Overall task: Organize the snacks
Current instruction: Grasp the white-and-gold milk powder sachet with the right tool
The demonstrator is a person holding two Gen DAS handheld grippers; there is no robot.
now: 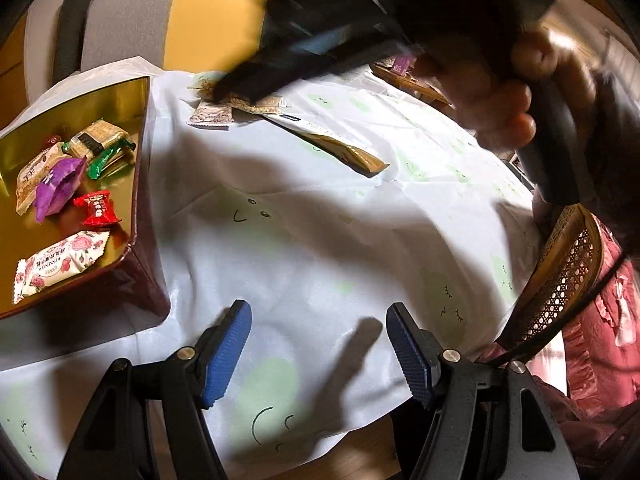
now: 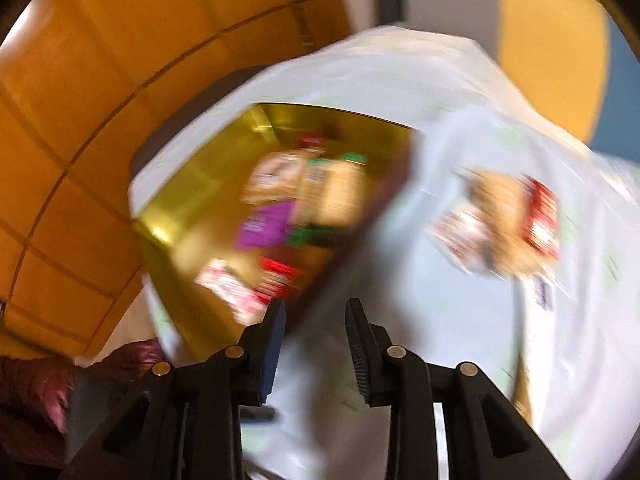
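Motion blur smears the right wrist view; edges and a dark gripper body cut off much of the left.

The gold tin tray (image 2: 200,216) and its wrapped snacks (image 2: 264,228) are unreadable smears, as is a loose heap of packets (image 2: 500,224). In the left wrist view, the blurred black right gripper (image 1: 248,86) hides some far sachets (image 1: 224,110); the tray (image 1: 132,92) runs off the edge.

We see the left gripper (image 1: 318,354), blue-padded jaws wide apart, over a pale blue cartoon-face tablecloth (image 1: 304,240). Beside it, a gold-lined tin box (image 1: 132,92) holds wrapped snacks, including a purple pouch (image 1: 58,188) and a red candy (image 1: 97,208). The blurred right gripper (image 1: 316,48) reaches toward packets (image 1: 212,114) lying on the cloth.
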